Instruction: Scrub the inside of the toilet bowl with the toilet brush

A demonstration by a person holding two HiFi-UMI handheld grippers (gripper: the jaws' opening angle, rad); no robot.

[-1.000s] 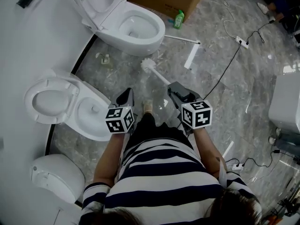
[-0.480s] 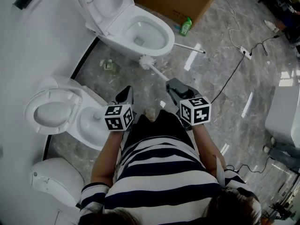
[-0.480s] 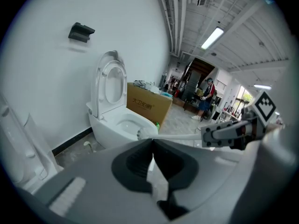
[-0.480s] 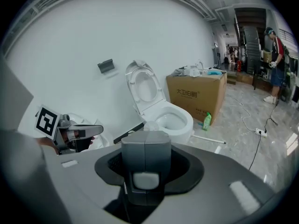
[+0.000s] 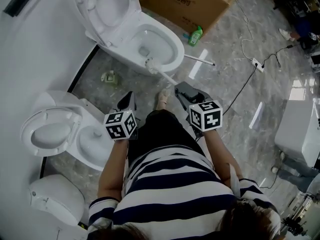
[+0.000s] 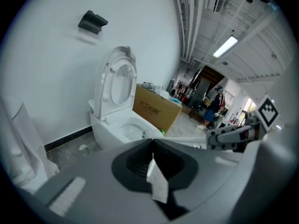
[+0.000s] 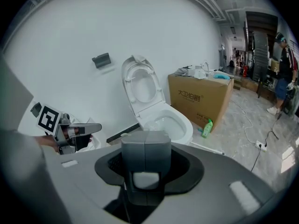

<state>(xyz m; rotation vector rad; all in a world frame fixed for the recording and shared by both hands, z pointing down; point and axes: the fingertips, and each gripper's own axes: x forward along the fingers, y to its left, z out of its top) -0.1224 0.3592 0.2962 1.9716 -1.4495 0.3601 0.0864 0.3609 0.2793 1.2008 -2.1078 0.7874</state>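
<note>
The white toilet (image 5: pixel 172 59) stands at the top of the head view with its lid up and its bowl open. My right gripper (image 5: pixel 179 88) is shut on the white handle of the toilet brush (image 5: pixel 151 64), whose bristle head sits at the bowl's near rim. In the right gripper view the jaws (image 7: pixel 145 146) are closed with the handle's white end (image 7: pixel 145 180) between them, and the toilet (image 7: pixel 161 118) is ahead. My left gripper (image 5: pixel 128 99) is shut and holds nothing, low and left of the brush. The brush handle (image 6: pixel 184 137) crosses the left gripper view.
A cardboard box (image 5: pixel 185 1) and a green bottle (image 5: pixel 195 35) stand just right of the toilet. White rods (image 5: pixel 199 61) and a cable with a power strip (image 5: pixel 258 62) lie on the floor. A second toilet (image 5: pixel 75 134) is at the left. My foot (image 5: pixel 162 99) is near the bowl.
I have stepped closer to the toilet. My right gripper has carried the brush head from the floor up to the bowl's near rim. The left gripper stays shut.
</note>
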